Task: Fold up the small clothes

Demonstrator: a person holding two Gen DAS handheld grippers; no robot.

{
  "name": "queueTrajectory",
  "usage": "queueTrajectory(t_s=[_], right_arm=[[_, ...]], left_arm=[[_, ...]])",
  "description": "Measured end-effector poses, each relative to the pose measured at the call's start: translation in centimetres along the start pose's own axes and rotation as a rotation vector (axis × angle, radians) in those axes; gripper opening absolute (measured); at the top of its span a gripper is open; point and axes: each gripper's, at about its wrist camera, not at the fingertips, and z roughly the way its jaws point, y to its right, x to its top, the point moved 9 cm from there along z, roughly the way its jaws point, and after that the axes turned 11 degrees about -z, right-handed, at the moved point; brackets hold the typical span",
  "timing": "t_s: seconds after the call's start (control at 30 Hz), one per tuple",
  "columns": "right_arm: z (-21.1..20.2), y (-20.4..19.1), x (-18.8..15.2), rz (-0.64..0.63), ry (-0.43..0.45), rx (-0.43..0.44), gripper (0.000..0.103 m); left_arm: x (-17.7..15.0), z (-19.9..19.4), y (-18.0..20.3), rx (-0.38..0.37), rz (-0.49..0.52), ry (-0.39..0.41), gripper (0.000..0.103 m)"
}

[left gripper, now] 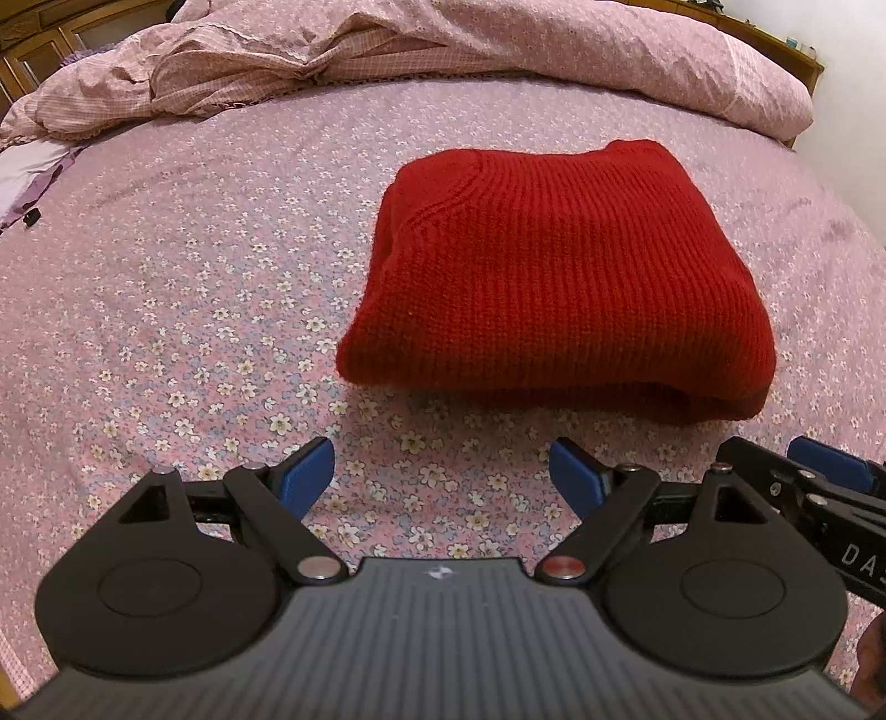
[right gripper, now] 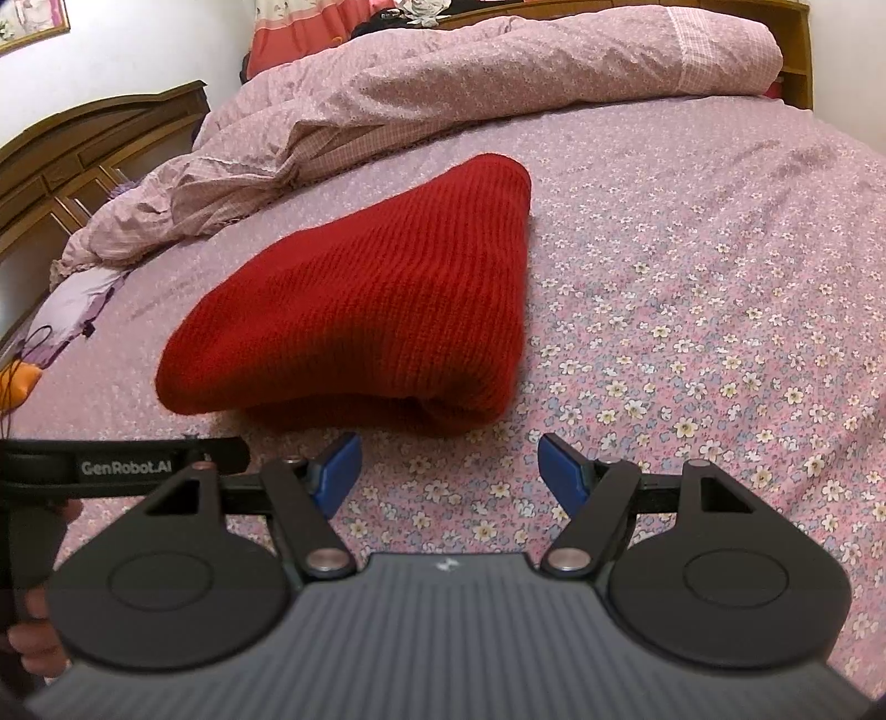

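Observation:
A red knit sweater [left gripper: 559, 277] lies folded into a thick rectangle on the floral pink bedsheet [left gripper: 194, 332]. It also shows in the right wrist view [right gripper: 365, 321], left of centre. My left gripper [left gripper: 443, 476] is open and empty, just short of the sweater's near edge. My right gripper [right gripper: 449, 471] is open and empty, just short of the sweater's near right corner. The right gripper's blue finger [left gripper: 825, 468] shows at the right edge of the left wrist view. The left gripper's body [right gripper: 122, 468] shows at the left of the right wrist view.
A rumpled pink duvet [left gripper: 443, 50] is bunched along the far side of the bed. A wooden headboard [right gripper: 83, 144] stands at the left. A lilac cloth [right gripper: 72, 310] and an orange item [right gripper: 19, 382] lie at the left bed edge.

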Motion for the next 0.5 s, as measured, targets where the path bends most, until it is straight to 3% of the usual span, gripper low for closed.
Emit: queueTrajectory(t_s=[0.5], right_arm=[[0.17, -0.01, -0.08, -0.008, -0.003, -0.002, 0.073]], left_arm=[[0.07, -0.11, 0.18, -0.012, 0.007, 0.014, 0.088]])
